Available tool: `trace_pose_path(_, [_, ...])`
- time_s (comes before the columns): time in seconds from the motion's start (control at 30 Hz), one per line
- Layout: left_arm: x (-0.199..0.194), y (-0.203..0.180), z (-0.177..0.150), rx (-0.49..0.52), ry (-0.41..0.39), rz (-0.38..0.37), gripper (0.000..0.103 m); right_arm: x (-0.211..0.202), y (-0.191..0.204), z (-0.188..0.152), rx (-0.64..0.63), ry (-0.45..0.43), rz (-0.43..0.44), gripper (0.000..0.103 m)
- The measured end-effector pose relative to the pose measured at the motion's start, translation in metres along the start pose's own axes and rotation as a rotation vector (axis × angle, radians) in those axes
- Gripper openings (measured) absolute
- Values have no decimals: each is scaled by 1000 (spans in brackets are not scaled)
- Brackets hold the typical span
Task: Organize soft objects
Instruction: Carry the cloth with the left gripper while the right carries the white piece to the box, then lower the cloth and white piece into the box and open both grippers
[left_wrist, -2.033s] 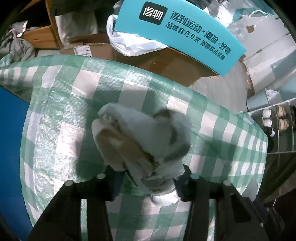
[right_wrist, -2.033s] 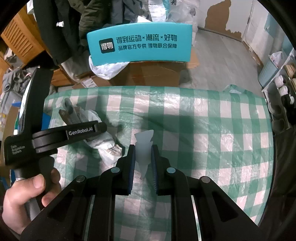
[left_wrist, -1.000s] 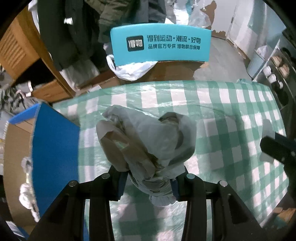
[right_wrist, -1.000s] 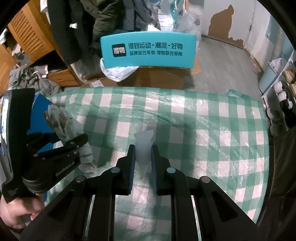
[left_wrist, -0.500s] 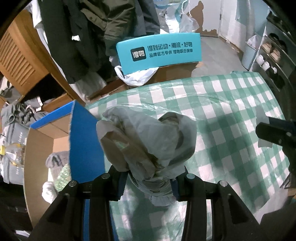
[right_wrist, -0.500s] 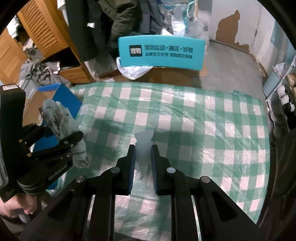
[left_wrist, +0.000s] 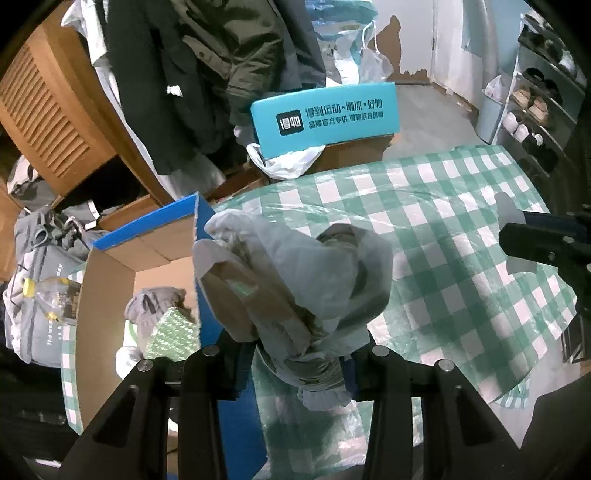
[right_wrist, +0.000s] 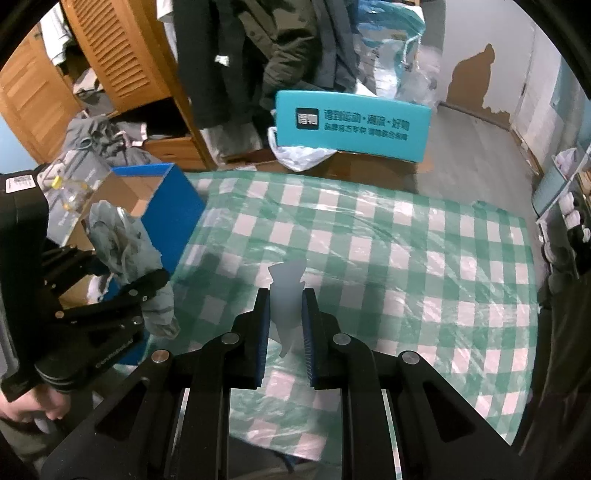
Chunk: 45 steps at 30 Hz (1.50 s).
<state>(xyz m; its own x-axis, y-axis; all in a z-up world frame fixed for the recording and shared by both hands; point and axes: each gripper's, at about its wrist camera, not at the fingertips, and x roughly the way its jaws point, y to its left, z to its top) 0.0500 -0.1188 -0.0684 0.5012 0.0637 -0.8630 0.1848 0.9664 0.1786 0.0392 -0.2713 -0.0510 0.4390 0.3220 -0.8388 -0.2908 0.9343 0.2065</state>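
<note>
Cluttered with hanging dark coats and wooden louvred doors, the room holds a table (right_wrist: 406, 258) under a green-and-white checked plastic cloth, with an open cardboard box with blue outer walls (left_wrist: 110, 280) standing just beside its left edge. The left hand-held gripper (left_wrist: 299, 354) is clamped on a crumpled grey-white plastic bag wrapped round something soft and brownish (left_wrist: 291, 280); the bundle's long axis runs forward along the fingers, up and away from the jaws. It hangs above the table's left margin, and the box mouth lies just to its left and below, already holding a grey soft item (left_wrist: 155, 299). The right hand-held gripper (right_wrist: 286, 314) is pinched shut on a small pale translucent scrap (right_wrist: 286, 291), over the middle of the table, well apart from the box. By my judgement the left hand is much the nearer, so its drop comes first.
</note>
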Motion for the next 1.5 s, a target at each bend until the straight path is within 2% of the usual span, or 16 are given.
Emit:
trace_pose_path(0.27, [-29, 26, -7, -42, -50, -23, 41, -12, 27, 5, -30, -25, 23, 14])
trace_pose_path(0.67, [-44, 61, -16, -83, -72, 0, 41, -11, 70, 17, -88, -38, 69, 14])
trace_pose_path(1.13, [-51, 106, -30, -140, -82, 50, 41, 1, 125, 36, -159, -35, 122, 14])
trace_pose_path(1.5, [-39, 150, -44, -218, -50, 62, 41, 20, 167, 44, -212, 0, 153, 14])
